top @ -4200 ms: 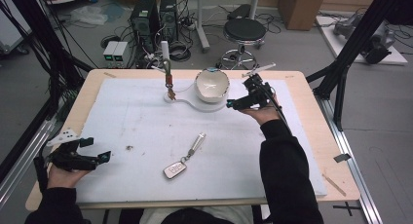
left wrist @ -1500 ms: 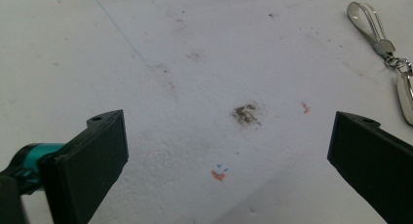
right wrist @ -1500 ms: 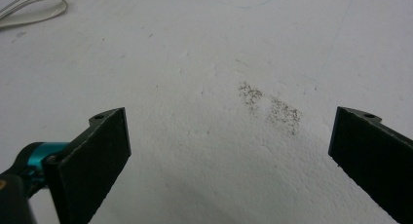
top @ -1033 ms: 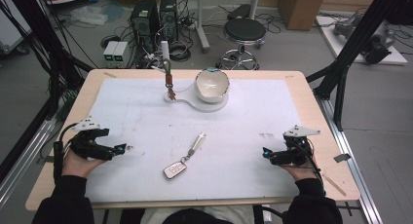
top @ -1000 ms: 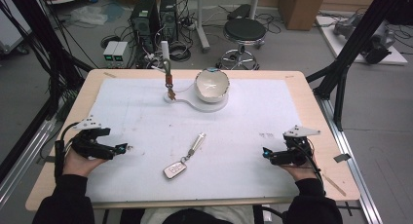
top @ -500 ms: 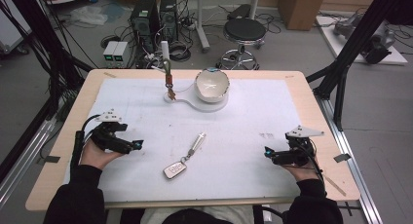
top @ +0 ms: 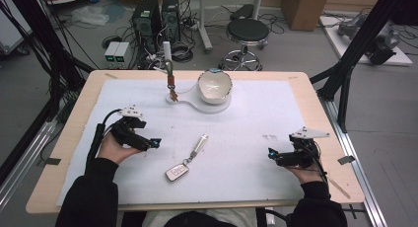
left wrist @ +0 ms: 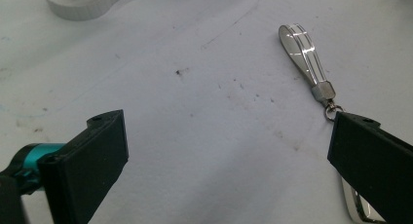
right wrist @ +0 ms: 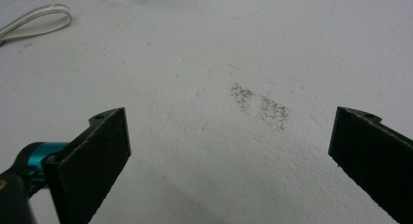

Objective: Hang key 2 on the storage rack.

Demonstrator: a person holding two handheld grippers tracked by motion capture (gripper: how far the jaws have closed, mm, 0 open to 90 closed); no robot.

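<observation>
A car key fob (top: pixel 176 172) with a pale strap (top: pixel 198 145) lies on the white mat (top: pixel 246 118) near the front middle. In the left gripper view the strap (left wrist: pixel 303 48) and its metal clasp (left wrist: pixel 325 94) lie ahead, beside the right jaw. My left gripper (top: pixel 154 143) is open, just left of the fob, jaws pointing right. My right gripper (top: pixel 272 155) is open and empty at the front right, jaws pointing left. A white bowl (top: pixel 214 85) sits on a white base (top: pixel 197 105) at the back, beside a hook stand (top: pixel 170 79).
The wooden table edge (top: pixel 69 138) frames the mat. A dark smudge (right wrist: pixel 260 104) marks the mat ahead of the right gripper. A strap loop (right wrist: pixel 34 20) shows far off in the right gripper view. Black frame posts, computers and a stool (top: pixel 247 32) stand beyond the table.
My left gripper has moved right and slightly forward, closing in on the key fob. The right gripper, earlier at the bowl, has stayed at the front right for the last second.
</observation>
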